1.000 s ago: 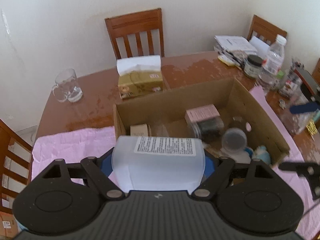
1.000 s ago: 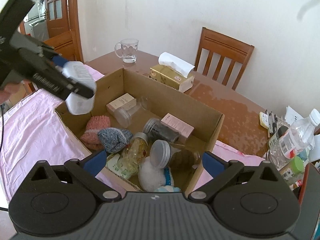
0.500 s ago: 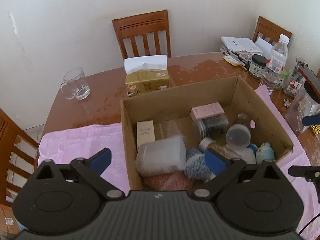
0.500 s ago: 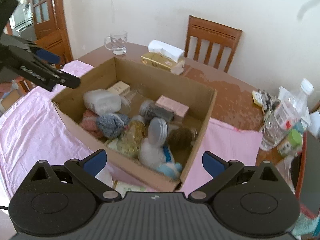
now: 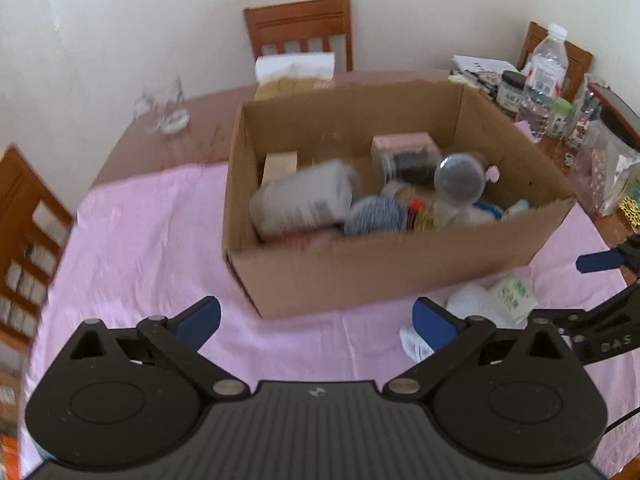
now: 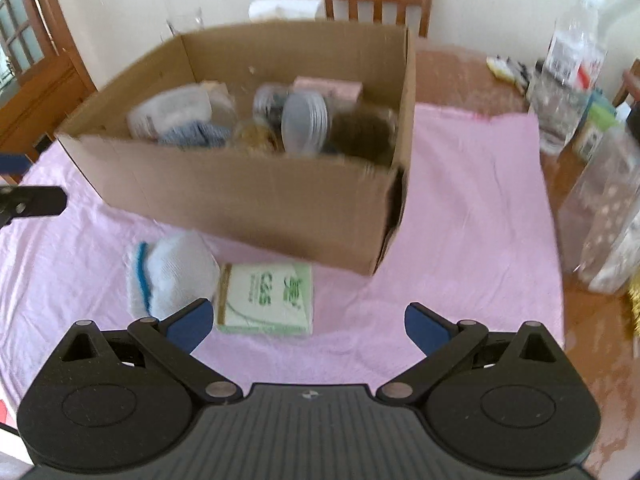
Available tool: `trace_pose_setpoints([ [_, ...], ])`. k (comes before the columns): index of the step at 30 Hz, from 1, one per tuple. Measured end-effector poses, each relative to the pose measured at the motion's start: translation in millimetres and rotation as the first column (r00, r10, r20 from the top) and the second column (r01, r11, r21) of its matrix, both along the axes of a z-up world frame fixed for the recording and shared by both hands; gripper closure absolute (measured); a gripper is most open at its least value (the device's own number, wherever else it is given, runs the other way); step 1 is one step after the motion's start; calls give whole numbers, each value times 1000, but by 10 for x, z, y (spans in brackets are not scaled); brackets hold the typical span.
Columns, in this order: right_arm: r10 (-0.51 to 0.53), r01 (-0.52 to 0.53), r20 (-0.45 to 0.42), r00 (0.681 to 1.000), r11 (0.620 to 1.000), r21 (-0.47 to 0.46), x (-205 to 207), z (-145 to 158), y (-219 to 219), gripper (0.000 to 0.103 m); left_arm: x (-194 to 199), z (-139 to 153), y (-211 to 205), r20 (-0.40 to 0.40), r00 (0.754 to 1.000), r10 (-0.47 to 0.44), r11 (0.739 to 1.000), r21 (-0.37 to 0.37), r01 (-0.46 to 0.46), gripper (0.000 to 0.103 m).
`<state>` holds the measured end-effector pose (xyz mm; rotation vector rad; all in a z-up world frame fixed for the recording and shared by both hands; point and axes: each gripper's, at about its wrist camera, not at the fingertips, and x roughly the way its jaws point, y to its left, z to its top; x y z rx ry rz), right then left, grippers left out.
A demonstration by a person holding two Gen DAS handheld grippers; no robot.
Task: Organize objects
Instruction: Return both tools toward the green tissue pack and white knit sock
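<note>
Lying on the pink cloth [image 6: 460, 208] just before the cardboard box [image 6: 248, 196], a green tissue packet [image 6: 266, 298] and white rolled sock [image 6: 176, 276] sat close ahead of the right gripper [image 6: 306, 322], toward its left finger. Both the right gripper and left gripper [image 5: 316, 318] gaped wide, empty. A white bottle [image 5: 302, 198] lay inside the box.

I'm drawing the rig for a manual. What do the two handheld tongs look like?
Both alike: the left tongs and right tongs have a black ribbed body, two round black discs, black linkage arms with silver pivot pins, and blue fingertip pads. A small pale logo marks the body's front edge. No hands or sleeves show.
</note>
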<state>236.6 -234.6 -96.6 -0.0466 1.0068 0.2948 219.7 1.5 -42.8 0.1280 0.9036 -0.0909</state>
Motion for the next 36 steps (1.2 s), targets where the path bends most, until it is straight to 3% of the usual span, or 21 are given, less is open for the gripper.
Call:
trace_pose_setpoints([
  [8, 30, -30, -6, 1000, 1000, -6, 27, -169, 202, 0, -180, -268, 164, -44, 988, 151, 988, -26, -153, 1],
  [20, 0, 2, 25, 1000, 997, -80, 151, -337, 307, 0, -237, -273, 258, -41, 984, 175, 984, -36, -177, 1],
  [29, -79, 82, 39, 996, 992, -97, 78, -341, -133, 0, -173, -278, -21, -49, 997, 62, 996, -59, -65, 1],
  [33, -41, 45, 40, 998, 994, -96, 70, -339, -224, 0, -143, -270, -232, -50, 998, -49, 996, -74, 45, 1],
  [36, -11, 15, 40, 999, 995, -95, 75, -341, -269, 0, -132, -286, -403, -57, 984, -169, 984, -62, 165, 1],
])
